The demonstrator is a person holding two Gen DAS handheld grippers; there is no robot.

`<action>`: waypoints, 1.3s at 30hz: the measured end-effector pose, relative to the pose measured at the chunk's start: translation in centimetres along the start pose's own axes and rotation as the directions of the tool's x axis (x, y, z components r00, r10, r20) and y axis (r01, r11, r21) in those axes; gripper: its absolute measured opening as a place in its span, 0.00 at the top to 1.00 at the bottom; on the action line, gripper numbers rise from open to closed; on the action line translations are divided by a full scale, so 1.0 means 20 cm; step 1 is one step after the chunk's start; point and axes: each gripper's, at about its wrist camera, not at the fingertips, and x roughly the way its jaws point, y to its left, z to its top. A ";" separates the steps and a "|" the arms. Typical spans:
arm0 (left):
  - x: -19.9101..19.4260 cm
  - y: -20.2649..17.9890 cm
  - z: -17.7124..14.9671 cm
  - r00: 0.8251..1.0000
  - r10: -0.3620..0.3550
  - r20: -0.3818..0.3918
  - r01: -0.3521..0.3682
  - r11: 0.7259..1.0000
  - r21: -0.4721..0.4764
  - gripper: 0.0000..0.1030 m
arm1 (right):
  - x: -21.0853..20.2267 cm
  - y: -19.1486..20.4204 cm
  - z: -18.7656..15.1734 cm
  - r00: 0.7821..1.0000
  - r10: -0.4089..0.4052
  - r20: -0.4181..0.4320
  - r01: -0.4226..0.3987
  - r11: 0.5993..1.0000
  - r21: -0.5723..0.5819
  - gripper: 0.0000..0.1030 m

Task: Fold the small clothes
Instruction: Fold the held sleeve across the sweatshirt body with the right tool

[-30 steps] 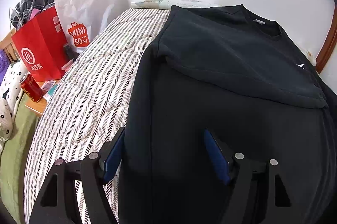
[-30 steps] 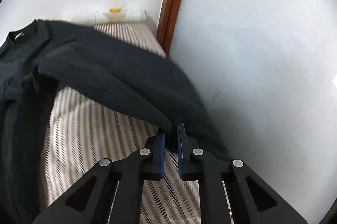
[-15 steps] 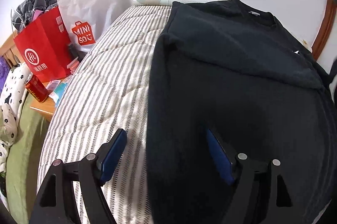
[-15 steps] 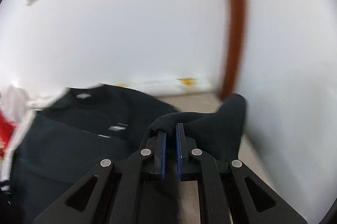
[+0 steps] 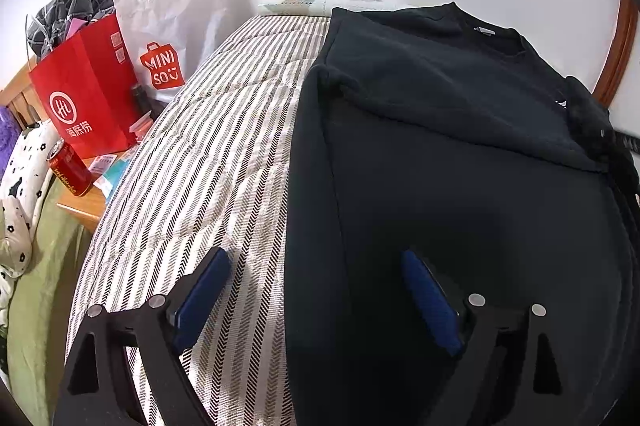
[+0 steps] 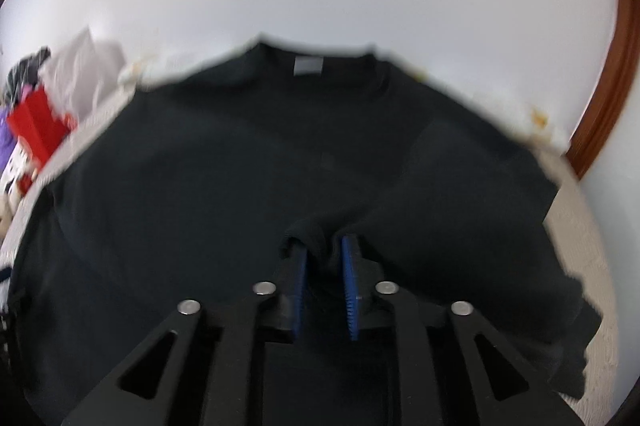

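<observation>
The black sweatshirt [image 5: 460, 185] lies flat on the striped bed [image 5: 208, 153], collar toward the wall and its body along the bed's right side, with one sleeve already folded across the chest. The right gripper [image 6: 325, 262] hangs over the middle of the garment, its jaws narrowly parted with the cuff of the other sleeve [image 6: 310, 238] bunched between them, apparently to lay it across the body. The left gripper [image 5: 316, 290] waits with jaws wide and empty, straddling the sweatshirt's left edge near the hem, probably ready to take it for the next fold.
</observation>
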 end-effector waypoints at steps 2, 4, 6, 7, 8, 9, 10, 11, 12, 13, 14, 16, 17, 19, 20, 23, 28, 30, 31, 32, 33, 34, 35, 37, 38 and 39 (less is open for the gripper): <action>0.00 0.00 0.00 1.000 0.002 0.000 -0.002 1.000 0.001 0.13 | 0.00 -0.02 -0.04 0.998 0.054 -0.028 -0.054 0.998 0.011 0.47; 0.00 0.00 0.00 1.000 0.002 0.000 -0.002 1.000 -0.001 0.13 | -0.13 -0.08 -0.12 0.999 0.038 0.034 -0.038 0.999 0.011 0.43; 0.00 0.00 0.00 1.000 0.002 0.000 -0.002 1.000 -0.002 0.12 | -0.22 -0.16 -0.16 0.996 -0.010 0.093 0.010 1.000 -0.001 0.34; 0.00 0.00 0.00 1.000 0.003 -0.001 -0.003 1.000 -0.002 0.12 | -0.27 -0.21 -0.19 0.993 -0.030 0.113 0.030 1.000 0.006 0.33; 0.00 0.00 0.00 1.000 0.004 -0.001 -0.004 1.000 -0.002 0.12 | -0.31 -0.28 -0.21 0.990 -0.066 0.123 0.063 0.998 0.032 0.33; 0.00 0.00 0.00 1.000 0.004 -0.001 -0.004 1.000 -0.002 0.11 | -0.34 -0.36 -0.24 0.987 -0.106 0.120 0.097 0.992 0.074 0.33; 0.00 0.00 0.00 1.000 0.005 -0.001 -0.005 1.000 -0.003 0.11 | -0.35 -0.44 -0.27 0.985 -0.131 0.112 0.118 0.987 0.113 0.33; 0.00 0.00 0.00 1.000 0.005 -0.001 -0.005 1.000 -0.005 0.11 | -0.36 -0.55 -0.31 0.984 -0.152 0.095 0.134 0.976 0.173 0.32; 0.00 0.00 0.00 1.000 0.008 0.002 -0.008 1.000 -0.006 0.10 | -0.36 -0.63 -0.34 0.984 -0.161 0.077 0.142 0.967 0.211 0.31; 0.00 0.00 0.00 1.000 0.010 0.002 -0.010 1.000 -0.006 0.10 | -0.35 -0.71 -0.38 0.984 -0.169 0.048 0.152 0.957 0.246 0.31; 0.01 0.01 0.00 1.000 0.009 0.001 -0.009 1.000 -0.006 0.10 | -0.34 -0.76 -0.41 0.985 -0.170 0.029 0.156 0.951 0.265 0.31; 0.01 0.01 0.00 1.000 0.010 0.001 -0.010 1.000 -0.007 0.09 | -0.30 -0.86 -0.46 0.988 -0.151 -0.015 0.148 0.938 0.314 0.31; 0.01 0.01 0.00 1.000 0.009 0.001 -0.009 1.000 -0.007 0.09 | -0.28 -0.90 -0.49 0.991 -0.130 -0.024 0.131 0.932 0.337 0.31; 0.01 0.01 0.00 1.000 0.010 0.002 -0.010 1.000 -0.007 0.09 | -0.25 -0.96 -0.52 0.997 -0.075 -0.017 0.076 0.915 0.396 0.30; 0.01 0.01 0.00 1.000 0.010 0.002 -0.010 1.000 -0.007 0.09 | -0.24 -0.96 -0.53 0.998 -0.057 -0.014 0.057 0.908 0.414 0.30; 0.01 0.01 -0.01 1.000 0.010 0.002 -0.010 1.000 -0.007 0.09 | -0.16 -0.97 -0.53 0.999 -0.028 -0.020 0.034 0.896 0.442 0.29; 0.01 0.01 -0.01 1.000 0.009 0.003 -0.009 1.000 -0.007 0.08 | -0.09 -0.98 -0.49 1.000 0.017 -0.002 -0.015 0.891 0.455 0.29; 0.01 0.01 -0.01 1.000 0.009 0.003 -0.009 1.000 -0.007 0.08 | -0.06 -0.99 -0.47 1.000 0.030 0.005 -0.028 0.886 0.462 0.33; 0.01 0.01 -0.01 1.000 0.009 0.003 -0.009 1.000 -0.007 0.08 | -0.06 -0.99 -0.46 1.000 0.027 0.015 -0.031 0.886 0.463 0.40; 0.01 0.01 -0.01 1.000 0.009 0.004 -0.009 1.000 -0.007 0.08 | -0.07 -0.99 -0.45 0.999 0.035 0.034 -0.047 0.887 0.460 0.67; 0.01 0.01 -0.01 1.000 0.009 0.004 -0.009 1.000 -0.007 0.08 | -0.08 -0.97 -0.43 0.997 0.061 0.046 -0.076 0.889 0.451 0.89; 0.01 0.01 -0.01 1.000 0.009 0.004 -0.009 1.000 -0.008 0.08 | -0.10 -0.95 -0.41 0.996 0.070 0.050 -0.085 0.892 0.445 0.89; 0.01 0.01 -0.01 1.000 0.009 0.004 -0.008 1.000 -0.008 0.08 | -0.14 -0.91 -0.38 0.998 0.033 0.060 -0.056 0.899 0.434 0.90; 0.01 0.00 -0.01 1.000 0.007 0.005 -0.007 1.000 -0.009 0.08 | -0.21 -0.81 -0.32 0.996 -0.021 0.091 -0.016 0.924 0.382 0.90; 0.01 0.00 -0.01 1.000 0.005 0.005 -0.005 1.000 -0.010 0.08 | -0.23 -0.77 -0.29 0.995 -0.025 0.099 -0.013 0.932 0.362 0.91; 0.01 0.00 -0.01 1.000 0.004 0.006 -0.004 1.000 -0.011 0.08 | -0.27 -0.70 -0.25 0.992 -0.027 0.121 -0.015 0.942 0.335 0.91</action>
